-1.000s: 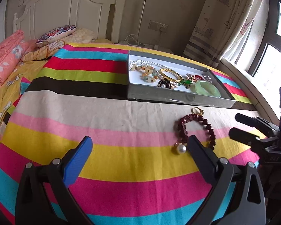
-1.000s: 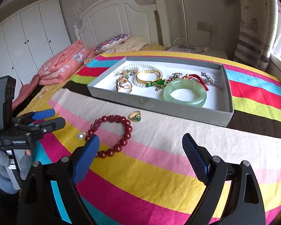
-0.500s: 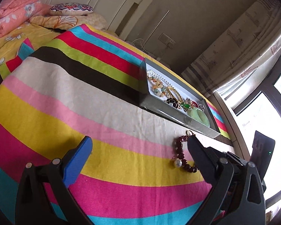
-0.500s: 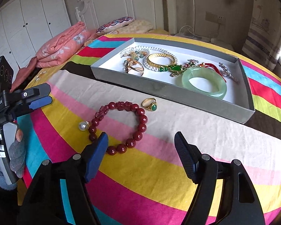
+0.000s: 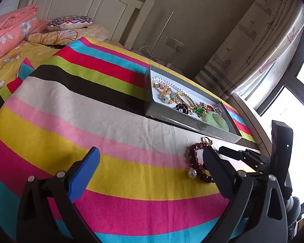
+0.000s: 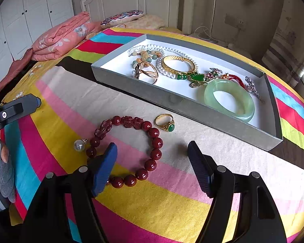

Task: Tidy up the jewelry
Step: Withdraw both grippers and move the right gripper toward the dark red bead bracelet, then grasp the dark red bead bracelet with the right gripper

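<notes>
Both jaws of the right hand-held gripper [image 6: 152, 162] apart, now nearer the red bead bracelet [image 6: 143, 141]; left hand-held gripper [image 5: 150, 162] apart

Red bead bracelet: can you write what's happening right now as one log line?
right gripper: open, over red bead bracelet, not gripping | left gripper: open, empty | tray: holds other jewelry

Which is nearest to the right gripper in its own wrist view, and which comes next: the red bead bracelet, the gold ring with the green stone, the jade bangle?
From the right gripper:
1. Red bead bracelet, on the striped cloth, partly between the open fingers, toward the left one.
2. Gold ring, on the cloth just beyond the bracelet.
3. Jade bangle, inside the grey tray, farthest.
</notes>
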